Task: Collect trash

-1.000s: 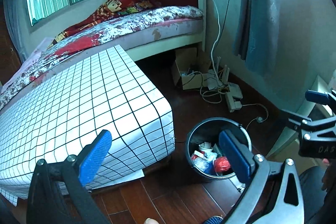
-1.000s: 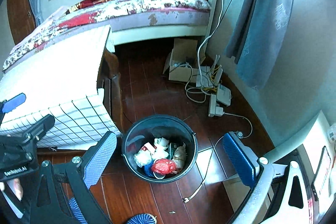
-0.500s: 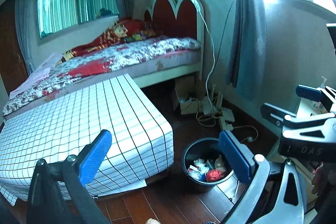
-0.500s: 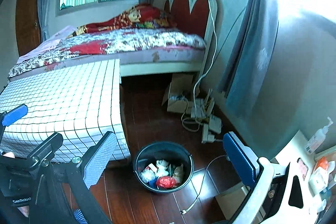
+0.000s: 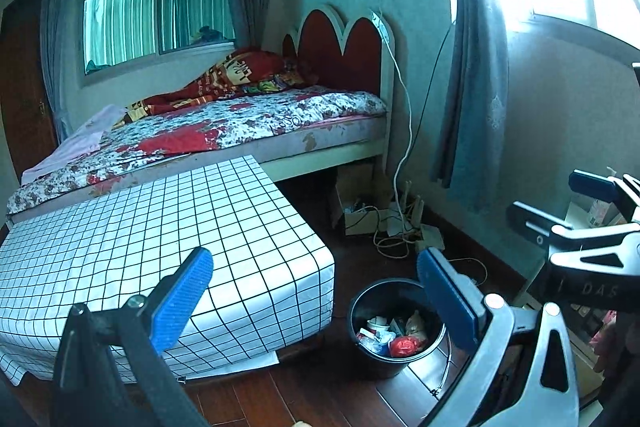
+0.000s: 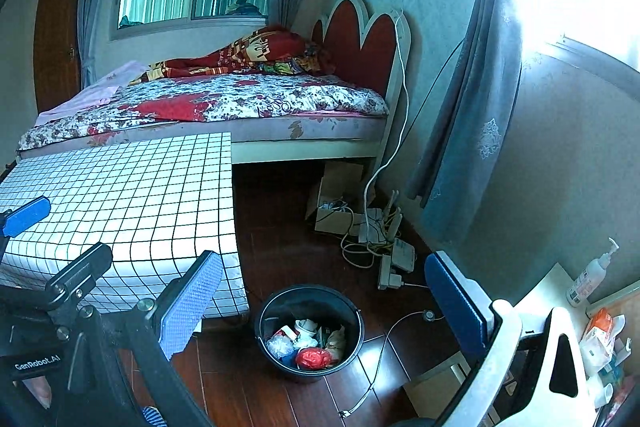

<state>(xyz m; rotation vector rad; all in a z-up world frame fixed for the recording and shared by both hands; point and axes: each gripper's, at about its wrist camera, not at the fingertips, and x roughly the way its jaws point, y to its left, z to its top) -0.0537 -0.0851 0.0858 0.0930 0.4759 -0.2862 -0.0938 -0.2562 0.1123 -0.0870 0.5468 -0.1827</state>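
Both empty, jaws wide: left gripper (image 5: 316, 291), right gripper (image 6: 320, 291). Black bin (image 6: 310, 301) on wood floor (image 6: 276, 243) w/ trash (image 6: 306, 345), beside grid-cloth table (image 6: 132, 195).

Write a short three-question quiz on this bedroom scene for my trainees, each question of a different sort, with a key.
1. True or false: the left gripper is shut on a piece of trash.
2. Multiple choice: the black trash bucket stands on A) the bed, B) the wooden floor, C) the checked tabletop.
3. Fill in: the brightest item in the bucket is a crumpled ____ bag.

Key: 1 false, both it and the right gripper are open and empty; 2 B; 3 red.
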